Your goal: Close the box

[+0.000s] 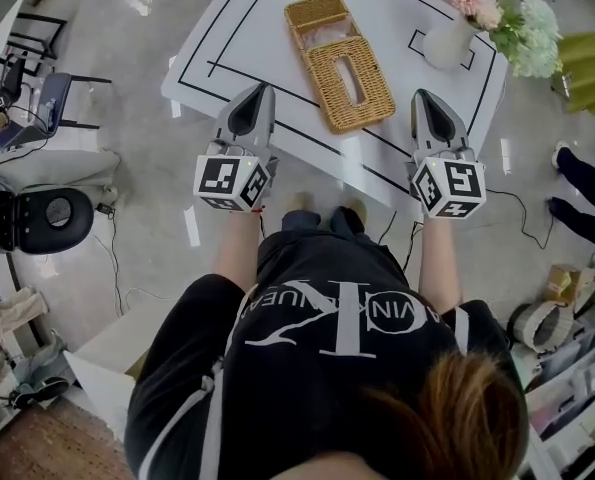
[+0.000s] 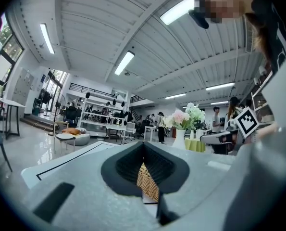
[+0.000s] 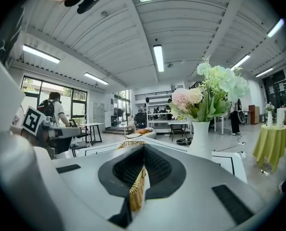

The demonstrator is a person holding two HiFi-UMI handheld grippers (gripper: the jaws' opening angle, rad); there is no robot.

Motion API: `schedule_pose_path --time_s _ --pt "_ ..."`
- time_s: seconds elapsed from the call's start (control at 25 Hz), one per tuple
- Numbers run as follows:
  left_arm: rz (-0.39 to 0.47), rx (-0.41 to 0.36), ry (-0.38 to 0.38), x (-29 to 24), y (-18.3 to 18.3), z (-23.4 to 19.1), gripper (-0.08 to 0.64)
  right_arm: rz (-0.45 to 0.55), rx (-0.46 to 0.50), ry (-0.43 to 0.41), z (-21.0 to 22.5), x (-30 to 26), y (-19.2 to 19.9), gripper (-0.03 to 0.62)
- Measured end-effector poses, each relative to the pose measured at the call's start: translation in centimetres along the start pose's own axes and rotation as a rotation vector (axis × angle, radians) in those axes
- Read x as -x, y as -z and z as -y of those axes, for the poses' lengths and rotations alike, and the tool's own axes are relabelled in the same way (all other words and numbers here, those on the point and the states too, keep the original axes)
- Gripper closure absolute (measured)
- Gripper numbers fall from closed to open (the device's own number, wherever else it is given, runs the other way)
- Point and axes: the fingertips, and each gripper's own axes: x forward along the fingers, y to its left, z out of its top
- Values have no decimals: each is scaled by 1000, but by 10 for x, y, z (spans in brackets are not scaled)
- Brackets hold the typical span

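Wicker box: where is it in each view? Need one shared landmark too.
Head view: wicker box top centre, on the table.
Left gripper view: wicker box low centre, past the jaws.
Right gripper view: wicker box low centre, past the jaws.
Shared landmark: flower vase.

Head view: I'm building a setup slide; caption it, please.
A person holds the shut left gripper and shut right gripper at the white table's near edge, facing the open woven wicker box.

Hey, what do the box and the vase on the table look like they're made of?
The box looks like woven wicker or rattan, tan and matte; the basket weave is plain to see. The vase is probably glazed ceramic, possibly glass: smooth, plain white, slightly glossy.
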Motion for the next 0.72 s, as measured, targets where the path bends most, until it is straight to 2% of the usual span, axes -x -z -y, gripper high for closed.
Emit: schedule_pose_path --time_s 0.72 --pt "72 -22 -45 -4 -29 -9 552 36 41 -27 -1 -5 -22 594"
